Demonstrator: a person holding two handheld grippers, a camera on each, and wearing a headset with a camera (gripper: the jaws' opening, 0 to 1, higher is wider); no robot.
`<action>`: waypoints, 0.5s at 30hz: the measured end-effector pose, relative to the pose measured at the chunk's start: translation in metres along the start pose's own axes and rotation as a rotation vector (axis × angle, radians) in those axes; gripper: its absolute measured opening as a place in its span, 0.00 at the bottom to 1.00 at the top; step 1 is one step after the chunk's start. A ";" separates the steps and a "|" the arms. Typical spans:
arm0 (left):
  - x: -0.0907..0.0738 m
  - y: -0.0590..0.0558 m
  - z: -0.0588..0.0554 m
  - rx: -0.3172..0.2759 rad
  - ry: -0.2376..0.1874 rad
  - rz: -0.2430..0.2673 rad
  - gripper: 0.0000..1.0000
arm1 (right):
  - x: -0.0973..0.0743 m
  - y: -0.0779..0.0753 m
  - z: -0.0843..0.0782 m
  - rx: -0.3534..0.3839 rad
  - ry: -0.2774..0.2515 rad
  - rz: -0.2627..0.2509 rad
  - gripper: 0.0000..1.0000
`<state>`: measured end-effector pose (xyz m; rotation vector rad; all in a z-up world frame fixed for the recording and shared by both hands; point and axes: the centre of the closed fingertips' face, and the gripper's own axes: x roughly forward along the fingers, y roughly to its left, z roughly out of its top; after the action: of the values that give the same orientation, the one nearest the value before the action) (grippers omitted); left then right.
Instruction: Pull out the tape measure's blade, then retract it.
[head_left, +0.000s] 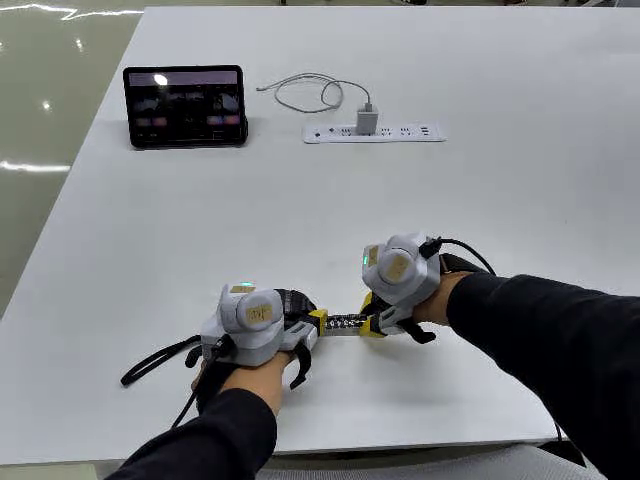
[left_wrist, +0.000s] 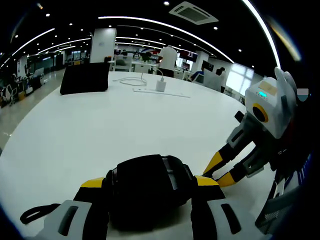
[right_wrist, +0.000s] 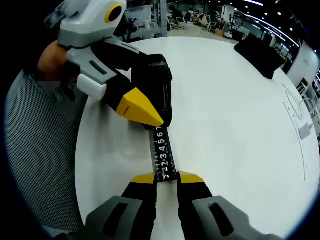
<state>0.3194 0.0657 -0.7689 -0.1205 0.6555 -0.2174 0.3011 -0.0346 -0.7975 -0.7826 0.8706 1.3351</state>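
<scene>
The tape measure's black case (right_wrist: 156, 77) sits on the white table (head_left: 400, 200), close to the front edge and near the person. The left gripper (left_wrist: 150, 182) has its two yellow-tipped jaws on each side of the case and squeezes it, so the case is held tight. The right gripper (right_wrist: 167, 177) has its jaws pressed together on the very end of the blade (right_wrist: 161, 147), pinching it. Only a short bit of blade is out; the small numbers on it run from one up to seven before it goes into the case. The blade lies flat and straight, like a little bridge from one claw to the other. In the head view it runs side to side, with the case on the left and the pinched end on the right. So the case lies straight ahead of the right claw, along the line of the blade. To pull more blade out, I think the right claw should go straight away from the case along that same line, while the left claw holds the case in place. A pull to one side could bend or twist the blade.
</scene>
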 end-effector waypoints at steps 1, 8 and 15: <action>0.000 0.000 0.000 0.000 0.000 0.000 0.63 | 0.000 0.000 0.000 -0.001 -0.002 -0.001 0.11; 0.000 0.000 0.000 -0.001 0.001 -0.001 0.63 | 0.001 -0.001 0.002 0.001 -0.015 -0.007 0.11; 0.000 0.000 0.000 -0.004 0.003 -0.002 0.63 | 0.002 0.000 0.004 0.002 -0.021 -0.002 0.11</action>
<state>0.3193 0.0659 -0.7685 -0.1250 0.6592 -0.2186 0.3017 -0.0301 -0.7970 -0.7664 0.8545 1.3383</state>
